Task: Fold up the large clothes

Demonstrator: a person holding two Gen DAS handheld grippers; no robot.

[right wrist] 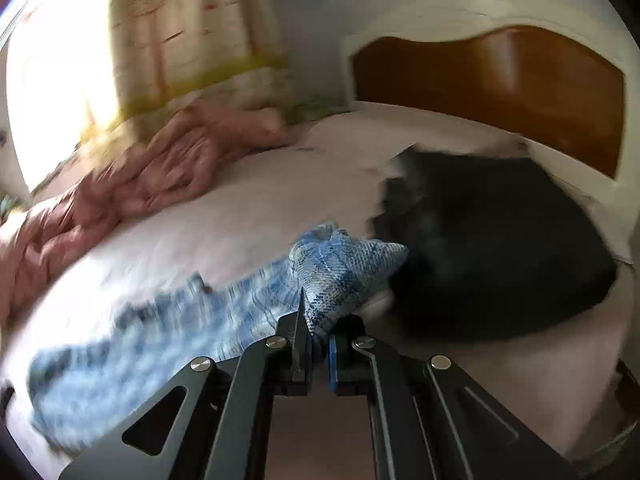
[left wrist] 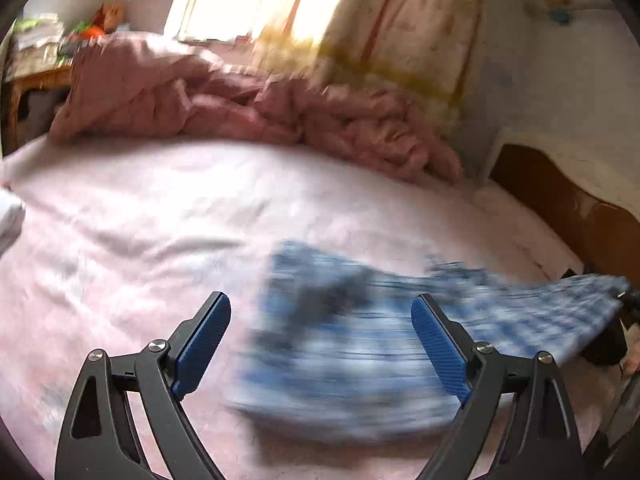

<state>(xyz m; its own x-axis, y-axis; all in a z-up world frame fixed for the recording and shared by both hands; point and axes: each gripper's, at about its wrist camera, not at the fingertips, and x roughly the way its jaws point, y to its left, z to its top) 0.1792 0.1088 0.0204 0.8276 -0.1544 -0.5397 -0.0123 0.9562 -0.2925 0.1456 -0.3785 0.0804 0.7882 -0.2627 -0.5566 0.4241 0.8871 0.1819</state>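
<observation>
Right gripper (right wrist: 316, 344): jaws clamped on a bunched corner of the blue checked garment (right wrist: 340, 272), lifted off the bed (right wrist: 248, 216). Rest of the cloth trailing leftward across the pink sheet, blurred. Left gripper (left wrist: 320, 344): jaws spread wide above the garment (left wrist: 352, 344), gripping nothing. Dark folded cloth (right wrist: 492, 248) lay near the headboard (right wrist: 500, 80), crumpled pink duvet (left wrist: 240, 108) at the far side.

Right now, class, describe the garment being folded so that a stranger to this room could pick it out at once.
Start at the bed with the wooden headboard and pale pink sheet. Across the near part of the sheet stretches a blue-and-white checked garment, one corner pinched in the right gripper. Its check pattern sets it apart from the plain black garment beside it and the crumpled pink quilt behind.
</observation>
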